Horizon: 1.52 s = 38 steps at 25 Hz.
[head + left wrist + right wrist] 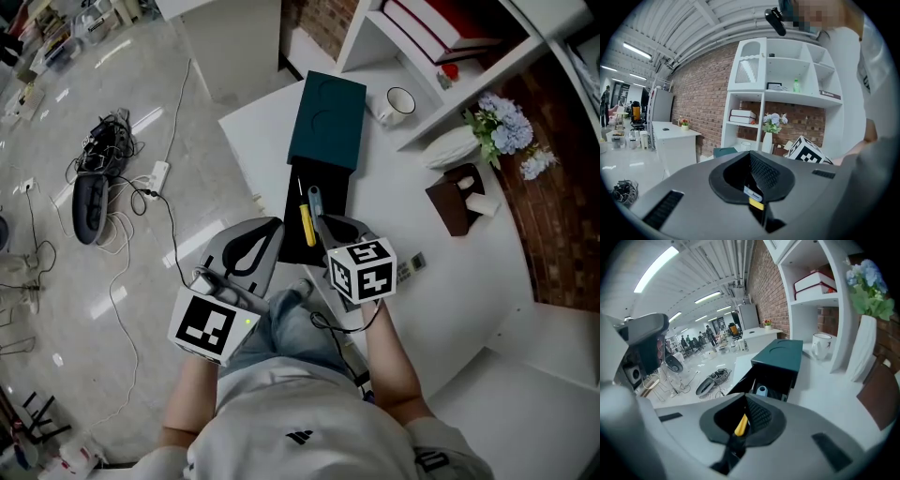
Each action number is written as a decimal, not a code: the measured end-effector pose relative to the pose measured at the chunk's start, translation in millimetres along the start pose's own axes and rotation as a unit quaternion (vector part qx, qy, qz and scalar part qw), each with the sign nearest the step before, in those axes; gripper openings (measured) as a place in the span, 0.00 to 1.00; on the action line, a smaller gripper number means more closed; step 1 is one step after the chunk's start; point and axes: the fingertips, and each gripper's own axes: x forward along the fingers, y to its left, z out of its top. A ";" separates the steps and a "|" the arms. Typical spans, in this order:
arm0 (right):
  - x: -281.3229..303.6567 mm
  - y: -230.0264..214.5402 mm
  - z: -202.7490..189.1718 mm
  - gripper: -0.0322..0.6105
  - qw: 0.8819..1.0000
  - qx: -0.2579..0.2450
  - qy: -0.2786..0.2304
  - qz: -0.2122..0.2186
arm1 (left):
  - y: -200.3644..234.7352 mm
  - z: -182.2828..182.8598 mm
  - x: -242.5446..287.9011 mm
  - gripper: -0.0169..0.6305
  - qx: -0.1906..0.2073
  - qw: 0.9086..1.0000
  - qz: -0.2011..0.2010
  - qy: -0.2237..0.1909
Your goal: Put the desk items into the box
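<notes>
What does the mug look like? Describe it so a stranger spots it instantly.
On the white desk, find the dark green box by the shelf unit. The mug stands between them: small, white, handled, the only cup there.

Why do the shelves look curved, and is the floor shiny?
Left gripper view: the wide-angle lens bows the white shelf unit; corners darken. Right gripper view: same bending, and the close yellow item looks soft. Head view: light glares off the floor.
</notes>
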 end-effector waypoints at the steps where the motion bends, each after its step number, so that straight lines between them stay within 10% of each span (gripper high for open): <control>1: -3.9 2.4 3.9 0.06 1.000 0.002 -0.010 0.003 | -1.6 1.2 -0.3 0.05 0.001 1.000 -0.004 -0.001; 20: -123.5 57.0 91.1 0.06 0.974 -0.016 -0.224 0.026 | -39.2 29.1 -2.4 0.05 0.039 0.995 -0.090 -0.033; 38: -178.5 86.1 102.1 0.06 0.951 -0.052 -0.305 0.022 | -58.3 36.0 -8.7 0.05 0.053 0.990 -0.125 -0.036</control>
